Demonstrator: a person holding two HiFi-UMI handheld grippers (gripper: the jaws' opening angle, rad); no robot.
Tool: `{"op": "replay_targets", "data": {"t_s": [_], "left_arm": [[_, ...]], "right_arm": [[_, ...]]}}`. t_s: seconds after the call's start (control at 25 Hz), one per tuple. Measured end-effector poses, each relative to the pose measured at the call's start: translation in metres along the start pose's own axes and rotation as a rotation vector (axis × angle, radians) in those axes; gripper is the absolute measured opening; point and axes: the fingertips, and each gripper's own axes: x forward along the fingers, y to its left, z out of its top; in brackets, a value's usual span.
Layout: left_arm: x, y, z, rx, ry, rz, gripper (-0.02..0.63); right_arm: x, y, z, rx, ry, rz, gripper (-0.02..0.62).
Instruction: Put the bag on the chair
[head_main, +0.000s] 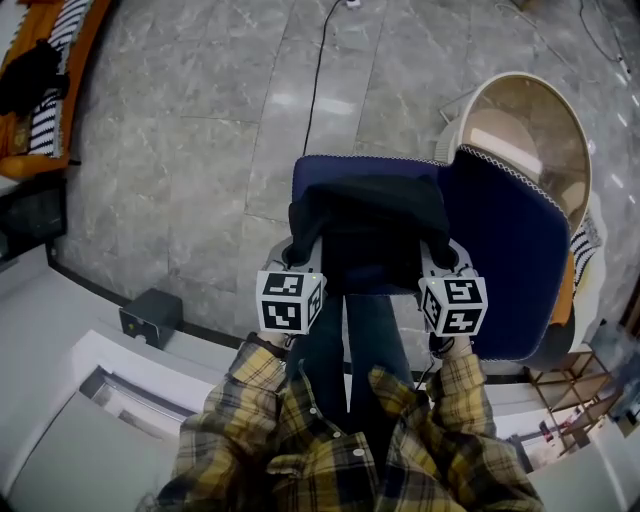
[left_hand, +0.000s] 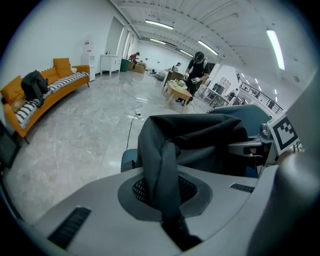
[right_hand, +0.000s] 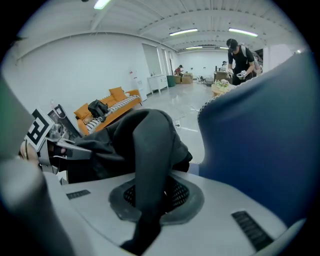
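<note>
A black fabric bag (head_main: 368, 228) hangs between my two grippers, just above the navy blue chair (head_main: 505, 260). Its seat edge (head_main: 318, 170) shows beyond the bag and its padded back stands to the right. My left gripper (head_main: 298, 252) is shut on the bag's left strap (left_hand: 162, 170), which runs down between the jaws. Over on the other side, my right gripper (head_main: 441, 256) is shut on the right strap (right_hand: 150, 165). In the right gripper view the chair back (right_hand: 260, 145) fills the right side, close by. The bag's underside is hidden.
An orange sofa (head_main: 45, 80) with a dark pack lies at the far left. A small black box (head_main: 150, 316) sits by a white counter edge (head_main: 120, 400). A cable (head_main: 320, 80) crosses the grey floor. A round tan seat (head_main: 535, 130) stands behind the chair. People (left_hand: 196, 75) work far off.
</note>
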Motion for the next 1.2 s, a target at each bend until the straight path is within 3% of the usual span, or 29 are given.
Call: {"op": "replay_targets", "data": {"t_s": [0.48,0.96,1.2], "left_arm": [[0.030,0.005,-0.021,0.048,-0.015,0.018,0.032],[0.058,0.020,-0.040,0.118,-0.049,0.097,0.034],[0.073,0.028,-0.048,0.096,-0.085,0.094,0.038]], "right_arm": [[0.025,-0.008,-0.027,-0.090,0.012,-0.060,0.032],[0.054,-0.011,-0.048,-0.133,-0.056,-0.102,0.046],[0.068,-0.014,-0.055,-0.162,-0.060,-0.117,0.063]]}}
